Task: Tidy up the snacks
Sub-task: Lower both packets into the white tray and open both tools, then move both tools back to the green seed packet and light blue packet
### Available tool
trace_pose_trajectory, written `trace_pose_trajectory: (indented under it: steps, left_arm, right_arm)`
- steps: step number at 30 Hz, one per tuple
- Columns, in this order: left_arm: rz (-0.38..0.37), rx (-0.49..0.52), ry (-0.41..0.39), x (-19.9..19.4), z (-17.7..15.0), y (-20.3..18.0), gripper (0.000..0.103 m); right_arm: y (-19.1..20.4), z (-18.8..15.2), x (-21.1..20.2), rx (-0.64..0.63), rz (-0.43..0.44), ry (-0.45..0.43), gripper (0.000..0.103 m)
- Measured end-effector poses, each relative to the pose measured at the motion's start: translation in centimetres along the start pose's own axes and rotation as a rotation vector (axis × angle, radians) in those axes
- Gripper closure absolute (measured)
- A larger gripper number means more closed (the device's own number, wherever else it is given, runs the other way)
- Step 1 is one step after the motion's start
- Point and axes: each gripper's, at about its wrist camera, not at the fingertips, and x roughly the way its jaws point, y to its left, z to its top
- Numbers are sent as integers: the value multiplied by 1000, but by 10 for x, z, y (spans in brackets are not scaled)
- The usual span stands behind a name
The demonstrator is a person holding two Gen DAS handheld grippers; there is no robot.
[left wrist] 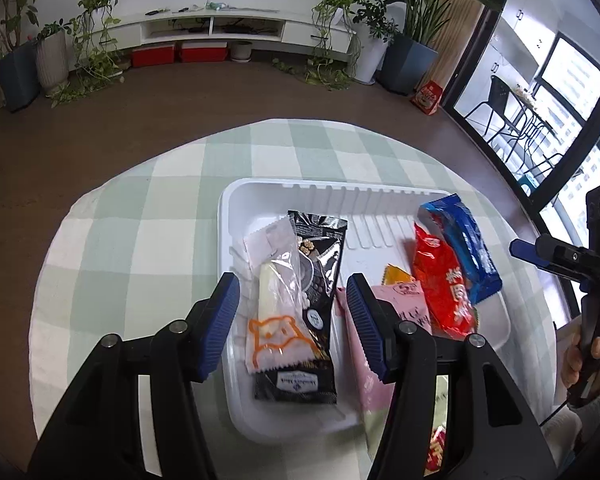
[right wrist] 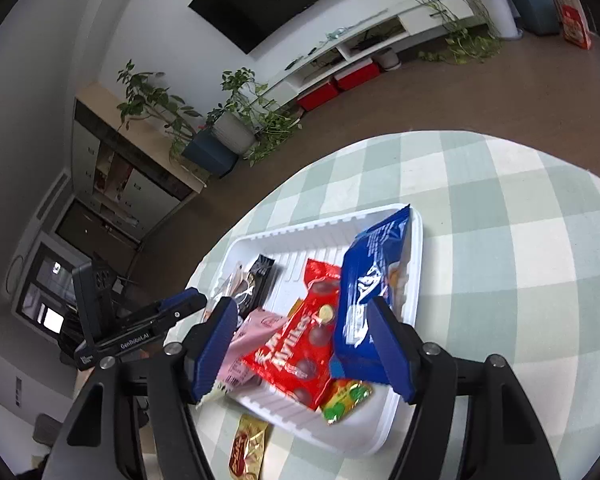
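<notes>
You hover both grippers, left gripper (left wrist: 292,320) and right gripper (right wrist: 304,344), jaws wide and empty, over the white tray (left wrist: 236,196) gathering snack packets.

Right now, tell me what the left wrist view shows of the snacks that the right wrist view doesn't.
Only the left wrist view shows the clear bear-print packet lying whole on the black packet. Only the right wrist view shows the gold packet lying on the tablecloth outside the tray. Both show the white tray, the red bag, the blue bag and the pink packet.
</notes>
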Motion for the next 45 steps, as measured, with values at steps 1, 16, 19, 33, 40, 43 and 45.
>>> trace_pose_trajectory:
  steps: [1, 16, 19, 33, 40, 43, 45]
  left_arm:
    - [-6, -3, -6, -6, -4, -1, 49]
    - [-40, -11, -26, -100, -95, -34, 49]
    - [-37, -6, -39, -119, -111, -38, 49]
    - [-6, 5, 76, -156, -221, -61, 46]
    - [-4, -104, 175, -148, -275, -52, 46]
    - [-23, -156, 204, -144, -288, -50, 46]
    - [-39, -188, 218, -139, -293, -51, 46]
  right_arm:
    - [5, -4, -4, -18, -2, 0, 32]
    - [66, -107, -54, -280, -111, 71, 27]
    - [69, -130, -58, -298, -128, 86, 27]
    - [85, -198, -32, -425, -233, 181, 27]
    - [86, -207, -23, -468, -271, 187, 27]
    - [85, -209, -24, -468, -272, 180, 26]
    - [85, -211, -24, -471, -274, 175, 22]
